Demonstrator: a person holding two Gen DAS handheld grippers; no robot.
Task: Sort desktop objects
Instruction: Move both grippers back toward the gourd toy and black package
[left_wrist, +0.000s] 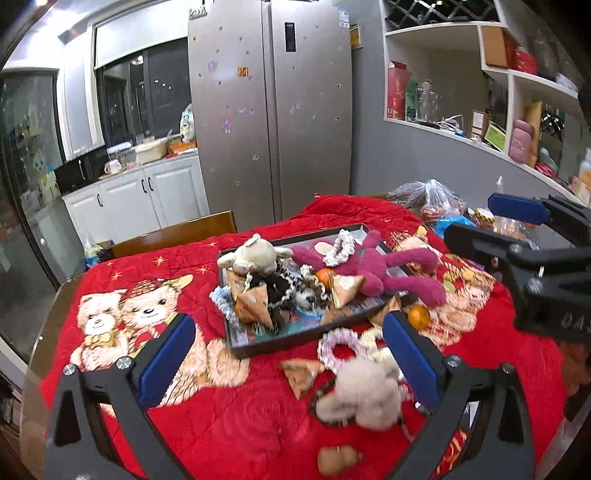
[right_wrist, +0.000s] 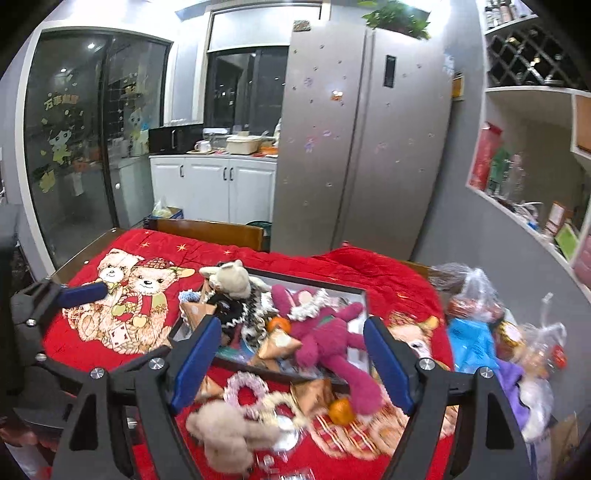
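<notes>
Red quilted cloth (left_wrist: 229, 424), printed with two teddy bears, covers the table, and on it sits a shallow black-rimmed tray (left_wrist: 295, 341) that serves as the sorting spot. Already piled in the tray are a magenta plush rabbit (left_wrist: 373, 269), a cream plush animal (left_wrist: 255, 254), dark frilly scrunchies (left_wrist: 277, 291), several tan triangular paper packets (left_wrist: 255, 306) and a small orange (left_wrist: 325, 277); the rabbit's legs hang over the tray's right edge.

Several things lie outside the tray, just in front of it: a pink-and-white scrunchie (left_wrist: 340, 345), a beige fluffy plush piece (left_wrist: 364, 400), one tan triangular packet (left_wrist: 301, 373), a second orange (left_wrist: 419, 316) by the tray's right corner, and a small tan gourd-shaped object (left_wrist: 338, 459) nearest the camera. I judge the sorting well over half done, with these few loose items left.

Neither tool holds anything. The left gripper (left_wrist: 288, 362) hangs above the loose items with its blue pads spread wide and empty; the right gripper (right_wrist: 291, 362) is likewise spread, nothing between its fingers, above the tray's front edge. Bagged goods (left_wrist: 430, 201) to the right of the tray look unrelated to the task.
</notes>
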